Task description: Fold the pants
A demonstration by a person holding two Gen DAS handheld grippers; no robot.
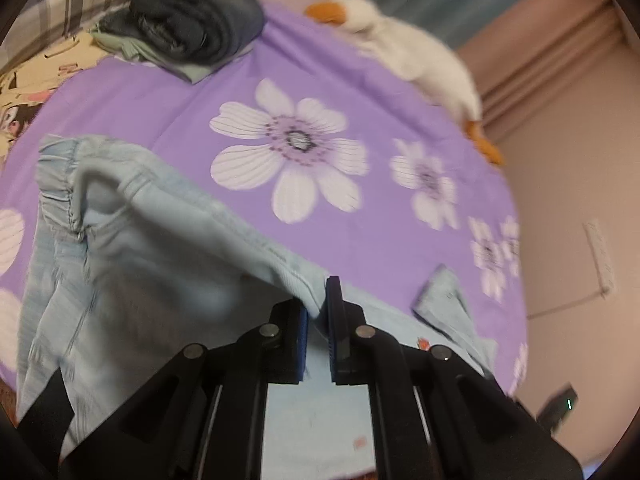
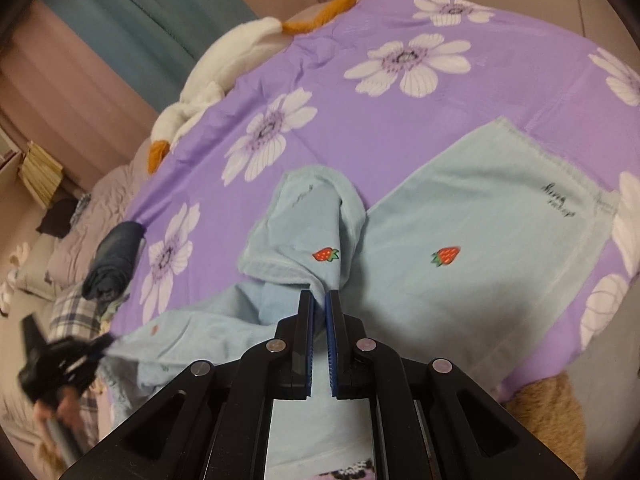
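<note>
Light blue pants (image 1: 160, 264) with small strawberry prints lie on a purple flowered bedspread (image 1: 320, 80). My left gripper (image 1: 318, 300) is shut on a lifted fold of the pants near the elastic waistband (image 1: 60, 184). In the right wrist view my right gripper (image 2: 319, 300) is shut on the edge of one pant leg (image 2: 308, 232), which is bunched and lifted. The other leg (image 2: 480, 240) lies flat to the right. The left gripper (image 2: 92, 350) shows at the far left, pinching the pants.
A white plush goose (image 1: 416, 52) lies along the far edge of the bed, also in the right wrist view (image 2: 224, 64). A stack of dark folded clothes (image 1: 192, 16) sits at the back left. A brown plush (image 2: 540, 412) lies by the near bed edge.
</note>
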